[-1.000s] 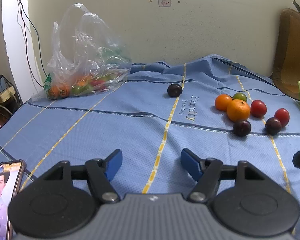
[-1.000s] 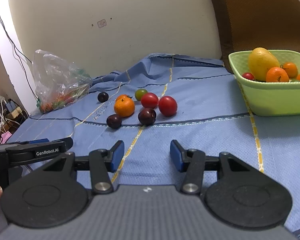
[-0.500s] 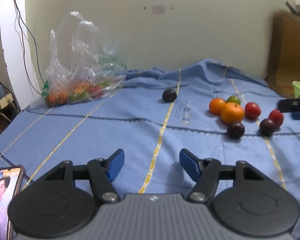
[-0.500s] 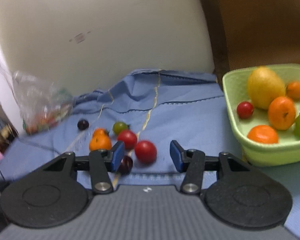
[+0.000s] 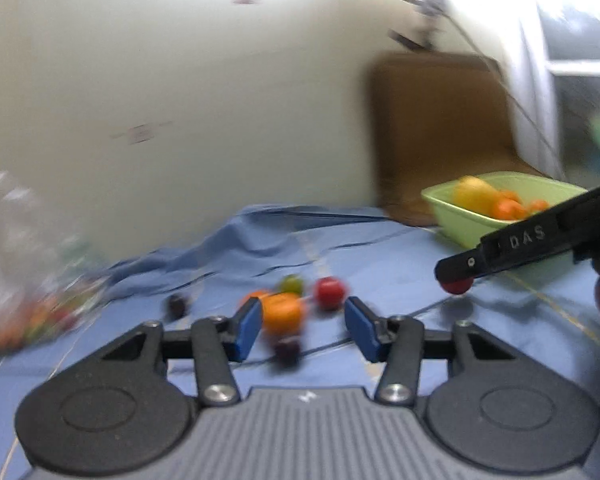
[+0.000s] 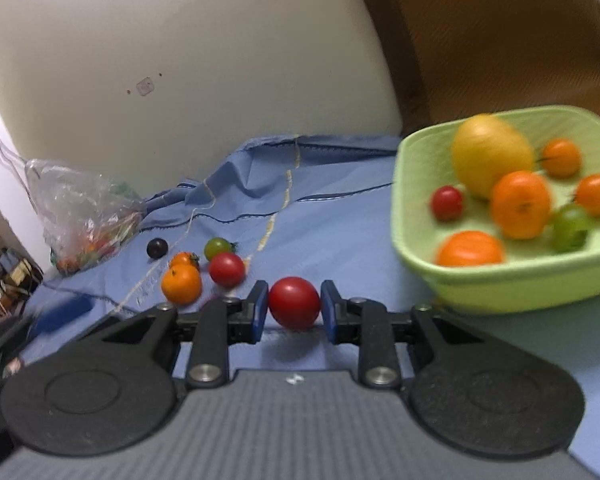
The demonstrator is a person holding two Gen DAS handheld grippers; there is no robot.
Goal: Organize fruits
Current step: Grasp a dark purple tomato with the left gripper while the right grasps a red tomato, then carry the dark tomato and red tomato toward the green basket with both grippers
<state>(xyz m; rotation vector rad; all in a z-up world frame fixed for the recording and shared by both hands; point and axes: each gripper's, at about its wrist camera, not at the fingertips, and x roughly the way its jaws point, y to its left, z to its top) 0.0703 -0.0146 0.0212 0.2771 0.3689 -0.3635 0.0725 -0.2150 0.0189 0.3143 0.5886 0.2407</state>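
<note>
In the right wrist view my right gripper [image 6: 294,309] is shut on a red tomato [image 6: 294,301], held just above the blue cloth [image 6: 340,216]. To the right stands a green basket [image 6: 416,248] holding a yellow fruit, oranges and small tomatoes. An orange [image 6: 181,283], a red tomato [image 6: 227,269], a green tomato [image 6: 217,248] and a dark plum [image 6: 157,247] lie loose on the left. The left wrist view is blurred. There my left gripper [image 5: 300,324] is closing, and an orange [image 5: 282,314] and a dark plum [image 5: 287,350] show in its gap, with no pad pressing on them.
A clear plastic bag [image 6: 84,208] with more fruit lies at the far left by the wall. A brown chair back [image 6: 500,40] rises behind the basket. My right gripper's finger [image 5: 520,244] crosses the right side of the left wrist view. Cables hang at the left edge.
The right gripper has moved up to a red tomato and shut on it. The left gripper has swung right towards the loose fruit and its jaws have narrowed. The phone has left view.
</note>
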